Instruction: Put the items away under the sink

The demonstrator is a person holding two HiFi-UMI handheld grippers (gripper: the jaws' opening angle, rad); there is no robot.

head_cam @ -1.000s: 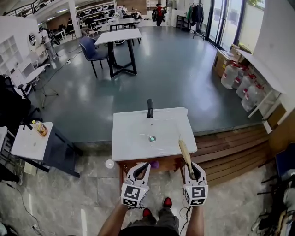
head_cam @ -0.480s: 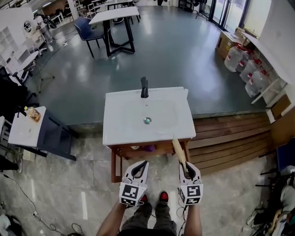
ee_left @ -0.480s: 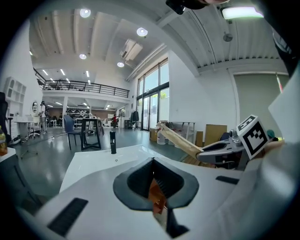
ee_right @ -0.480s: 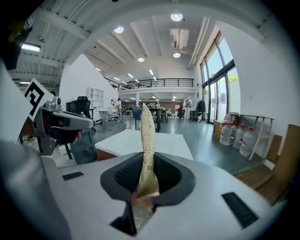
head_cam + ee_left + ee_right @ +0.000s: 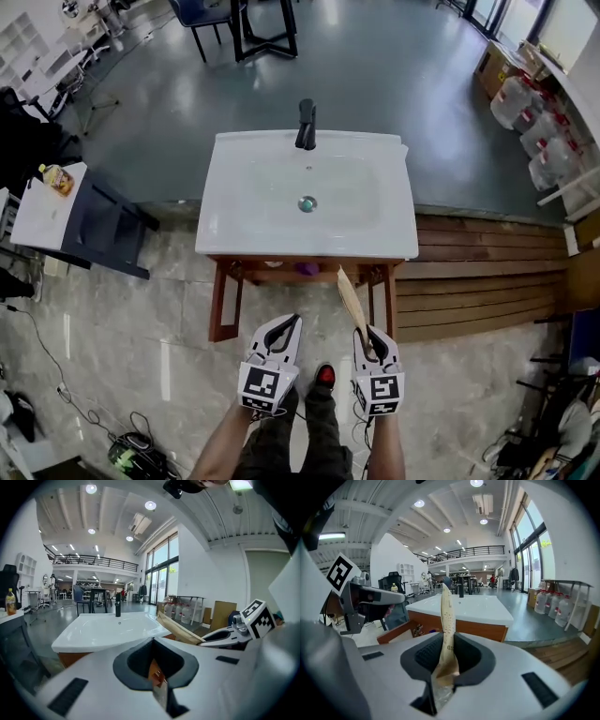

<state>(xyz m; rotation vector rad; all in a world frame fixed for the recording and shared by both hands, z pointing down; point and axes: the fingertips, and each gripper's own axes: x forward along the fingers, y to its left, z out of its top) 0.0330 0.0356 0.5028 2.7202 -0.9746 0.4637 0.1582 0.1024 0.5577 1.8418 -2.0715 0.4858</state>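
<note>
The white sink (image 5: 234, 202) with a black faucet (image 5: 306, 124) stands on a wooden frame (image 5: 225, 300); a purple item (image 5: 307, 269) shows on its shelf. My right gripper (image 5: 367, 339) is shut on a long flat tan paper packet (image 5: 350, 298), which points up toward the frame's front right leg. In the right gripper view the packet (image 5: 446, 620) rises between the pads. My left gripper (image 5: 284, 326) hovers over the floor in front of the frame. Its jaws are closed, with a small orange piece (image 5: 151, 670) caught between the pads; I cannot tell what it is.
A small white table (image 5: 37, 220) with a bottle (image 5: 56, 176) stands left of the sink. A wooden platform (image 5: 487, 272) lies to the right, with water jugs (image 5: 544, 141) beyond it. Cables (image 5: 131, 450) trail on the floor at lower left. A red shoe (image 5: 324, 377) is between the grippers.
Both grippers have drawn back from the sink's front edge and now hang over the floor before the frame. The packet stays in the right gripper. The view has tilted further down.
</note>
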